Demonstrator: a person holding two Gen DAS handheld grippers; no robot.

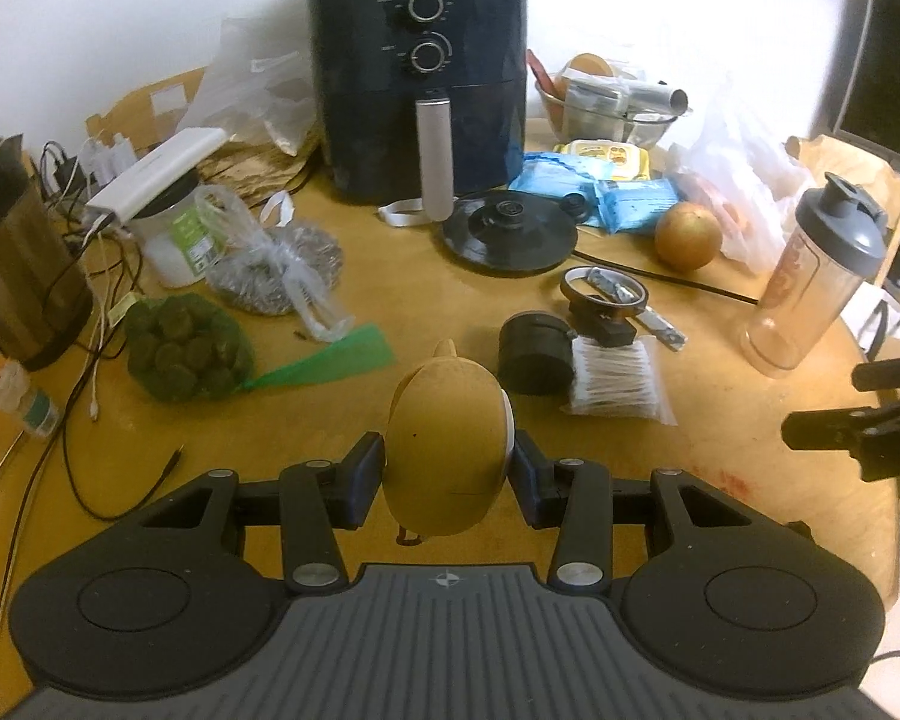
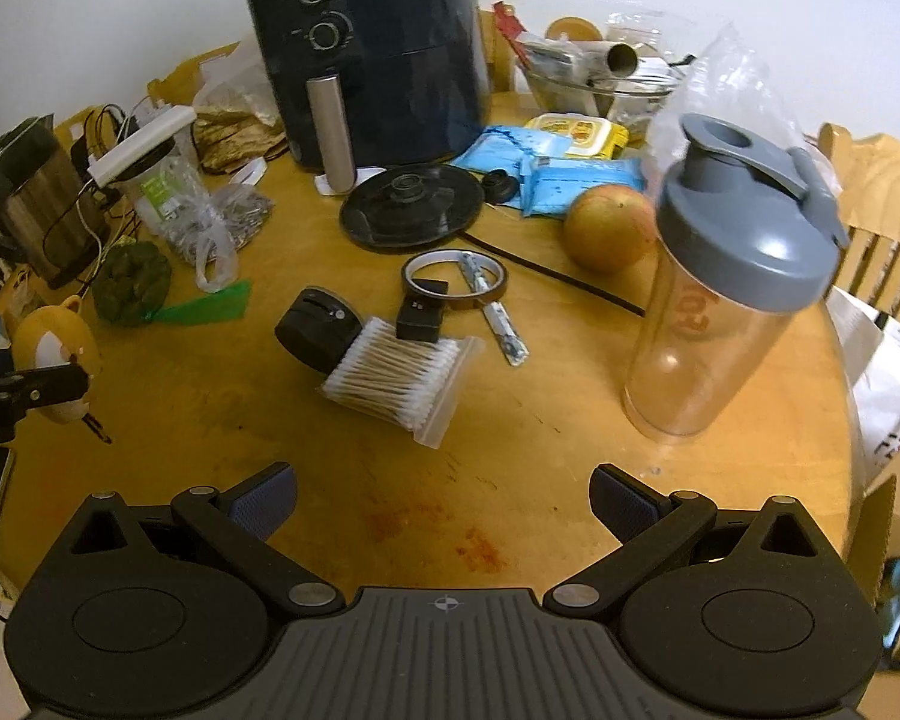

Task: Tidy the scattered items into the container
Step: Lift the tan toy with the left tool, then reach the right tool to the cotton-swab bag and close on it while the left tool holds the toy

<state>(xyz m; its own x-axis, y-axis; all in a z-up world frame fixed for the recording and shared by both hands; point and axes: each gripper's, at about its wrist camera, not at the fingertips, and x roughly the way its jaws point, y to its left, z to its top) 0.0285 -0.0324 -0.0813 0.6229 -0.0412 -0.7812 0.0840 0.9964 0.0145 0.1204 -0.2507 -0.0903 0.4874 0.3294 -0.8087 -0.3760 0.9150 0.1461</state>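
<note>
Yellow toy [image 1: 444, 450] clamped in my left gripper [image 1: 448, 468], above the table's [image 1: 426, 300] near-left part.
Possibly a plush dog; my right gripper [image 2: 444, 501] hangs wide open, empty.

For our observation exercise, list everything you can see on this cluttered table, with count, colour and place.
air fryer: one, black, back centre
kettle: one, steel, far left
kettle base: one, black, before the fryer
shaker bottle: one, clear with grey lid, right
round fruit: one, orange, left of the shaker
cotton swabs: one packet, white, centre
tape roll: one, amber, behind the swabs
blue packets: two, behind the fruit
net bag: one, green, left
bowl: one, metal, back right, full
table: one, wooden
yellow toy: one, held off the table
left claw: shut on the toy
right claw: open, empty
</note>
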